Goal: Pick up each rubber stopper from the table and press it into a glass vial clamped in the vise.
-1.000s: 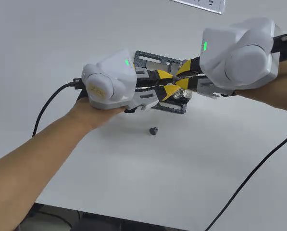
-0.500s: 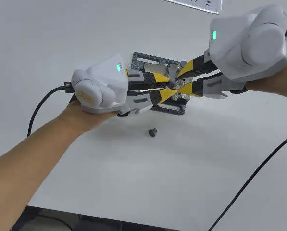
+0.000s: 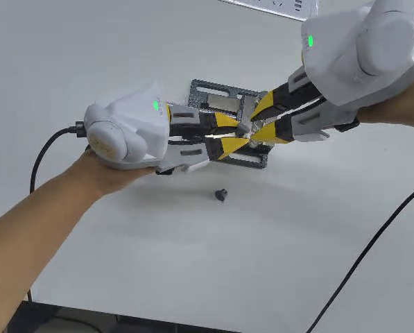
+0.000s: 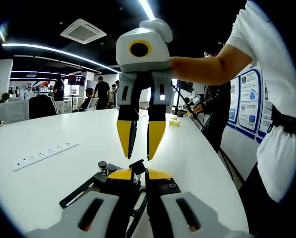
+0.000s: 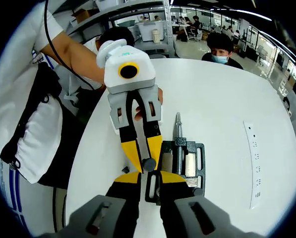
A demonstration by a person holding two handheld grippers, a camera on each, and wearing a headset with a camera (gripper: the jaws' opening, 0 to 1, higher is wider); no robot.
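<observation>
A dark rubber stopper is pinched between the yellow tips of the left claw, which are clamped on it directly above the black vise. The vise sits on the white table, towards its far edge. In the head view the crowded tips hide the vial the vise should hold, so I cannot tell whether the stopper touches glass yet.

The right claw points in from the opposite side, tip to tip with the left. Its jaws are a narrow gap apart and hold nothing. It seems placed there to guide the stopper or brace the vial while the left presses down.

A small dark-topped cylinder stands at one end of the vise, perhaps a vial already plugged. A loose stopper lies on the table just on the near-edge side of the vise, apart from both claws, probably next to be picked up.
</observation>
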